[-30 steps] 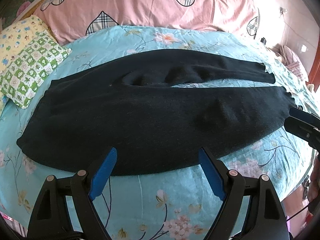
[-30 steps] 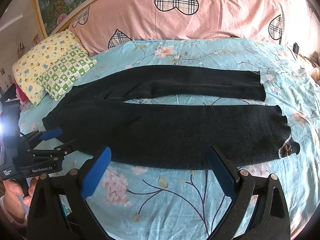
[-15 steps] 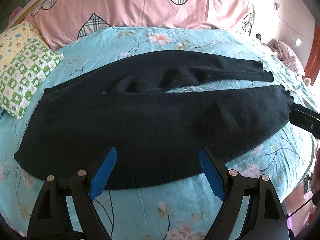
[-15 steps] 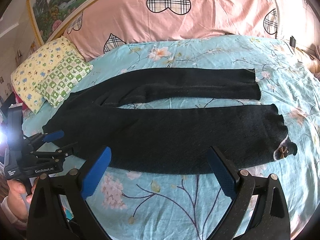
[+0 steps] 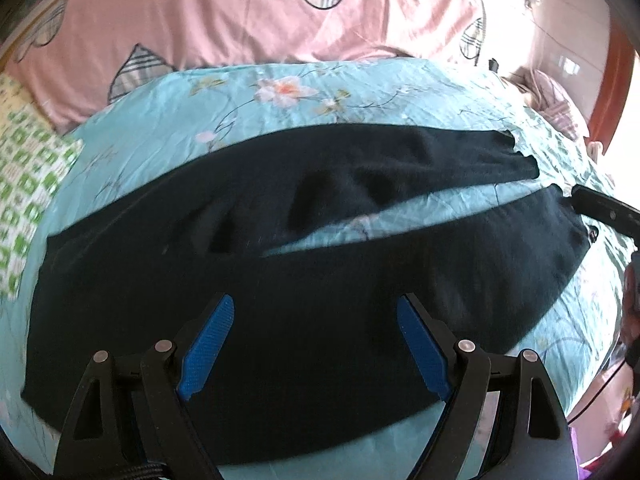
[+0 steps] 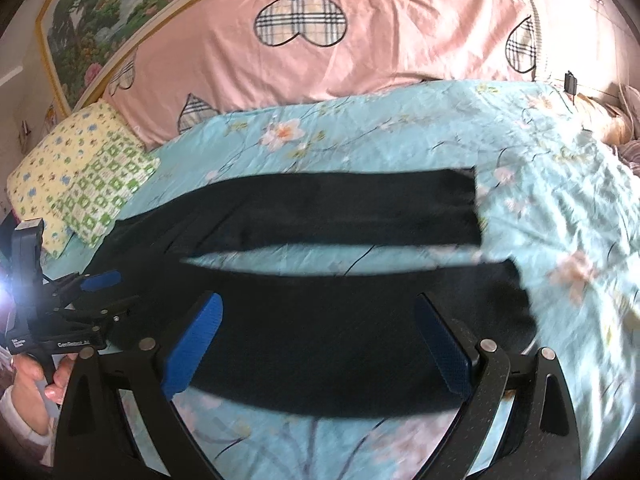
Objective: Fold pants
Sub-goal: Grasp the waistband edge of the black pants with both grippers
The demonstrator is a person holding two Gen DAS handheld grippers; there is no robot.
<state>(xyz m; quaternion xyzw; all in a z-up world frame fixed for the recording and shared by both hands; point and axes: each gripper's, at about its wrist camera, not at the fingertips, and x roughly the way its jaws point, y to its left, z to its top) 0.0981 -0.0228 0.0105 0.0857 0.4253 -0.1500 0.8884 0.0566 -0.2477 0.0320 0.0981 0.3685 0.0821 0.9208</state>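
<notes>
Black pants (image 5: 320, 272) (image 6: 340, 320) lie flat across the bed, waist to the left, two legs running right with a strip of sheet between them. My left gripper (image 5: 314, 344) hangs open over the waist and upper part of the near leg, nothing between its blue pads. Open too, my right gripper (image 6: 320, 344) hovers over the near leg toward its cuff. In the right wrist view the left gripper (image 6: 96, 296) shows at the far left, a hand (image 6: 36, 376) holding it. The right gripper's tip (image 5: 604, 210) shows at the left wrist view's right edge by the near cuff.
A light blue floral sheet (image 6: 400, 132) covers the bed. A pink quilt with plaid hearts (image 6: 360, 40) lies along the far side. A yellow and green patterned pillow (image 6: 80, 176) sits at the left. Bunched bedding (image 5: 556, 104) lies at the far right.
Both grippers have moved forward and lower, over the near pant leg. The pants look larger and closer in both views. Both stay open.
</notes>
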